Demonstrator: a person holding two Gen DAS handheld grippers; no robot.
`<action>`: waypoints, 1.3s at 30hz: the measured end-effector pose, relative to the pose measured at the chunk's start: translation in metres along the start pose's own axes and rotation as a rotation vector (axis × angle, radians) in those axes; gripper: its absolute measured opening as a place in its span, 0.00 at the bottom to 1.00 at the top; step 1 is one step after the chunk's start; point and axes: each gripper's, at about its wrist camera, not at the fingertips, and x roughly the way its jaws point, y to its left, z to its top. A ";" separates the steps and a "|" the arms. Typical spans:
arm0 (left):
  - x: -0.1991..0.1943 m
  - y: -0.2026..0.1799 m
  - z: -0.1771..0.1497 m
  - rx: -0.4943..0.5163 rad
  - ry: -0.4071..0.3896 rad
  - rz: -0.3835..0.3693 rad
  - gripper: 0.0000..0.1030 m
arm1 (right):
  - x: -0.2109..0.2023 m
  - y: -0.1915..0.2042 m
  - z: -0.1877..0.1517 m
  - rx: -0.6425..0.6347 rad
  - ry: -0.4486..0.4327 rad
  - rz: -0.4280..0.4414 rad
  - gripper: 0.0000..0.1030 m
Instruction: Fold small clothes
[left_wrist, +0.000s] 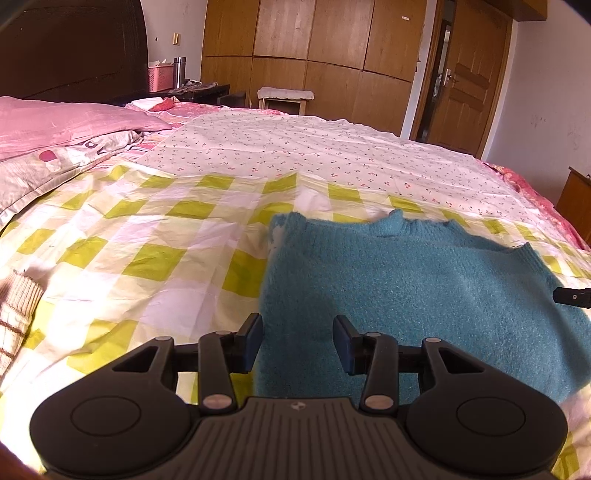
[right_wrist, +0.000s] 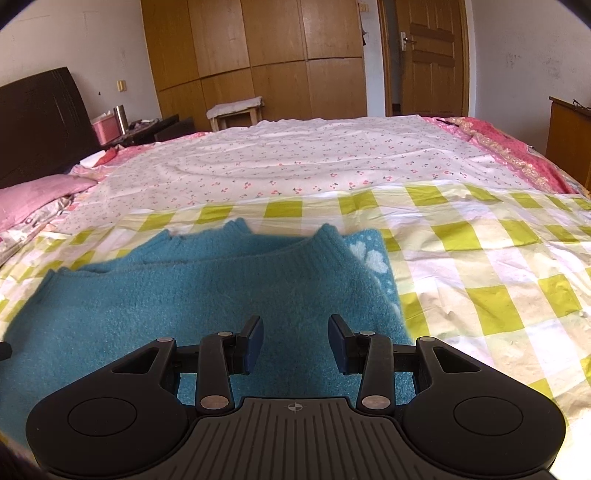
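A fuzzy teal sweater (left_wrist: 424, 288) lies flat on the green-checked sheet (left_wrist: 147, 258), folded into a rough rectangle with its neckline at the far edge. My left gripper (left_wrist: 298, 341) hovers over the sweater's near left edge, jaws open, nothing between the blue pads. In the right wrist view the same sweater (right_wrist: 184, 295) shows a white heart pattern on its far right corner. My right gripper (right_wrist: 295, 339) hangs above the sweater's near right part, open and holding nothing. The tip of the right gripper (left_wrist: 572, 295) shows at the right edge of the left wrist view.
The bed carries a cherry-print sheet (right_wrist: 295, 158) beyond the checked one and pink pillows (left_wrist: 55, 129) at the left. A striped knit item (left_wrist: 16, 314) lies at the near left. Wooden wardrobes (right_wrist: 258, 55), a stool (right_wrist: 234, 109) and a door (right_wrist: 428, 55) stand behind.
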 end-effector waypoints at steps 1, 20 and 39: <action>0.000 -0.001 -0.001 0.002 0.002 0.001 0.46 | 0.002 -0.002 -0.001 0.007 0.003 -0.007 0.38; 0.006 0.006 -0.011 -0.050 0.034 -0.004 0.53 | -0.006 -0.024 -0.003 0.030 -0.022 0.009 0.42; -0.006 0.042 -0.035 -0.262 0.068 -0.088 0.57 | -0.007 0.116 0.019 -0.175 0.023 0.242 0.47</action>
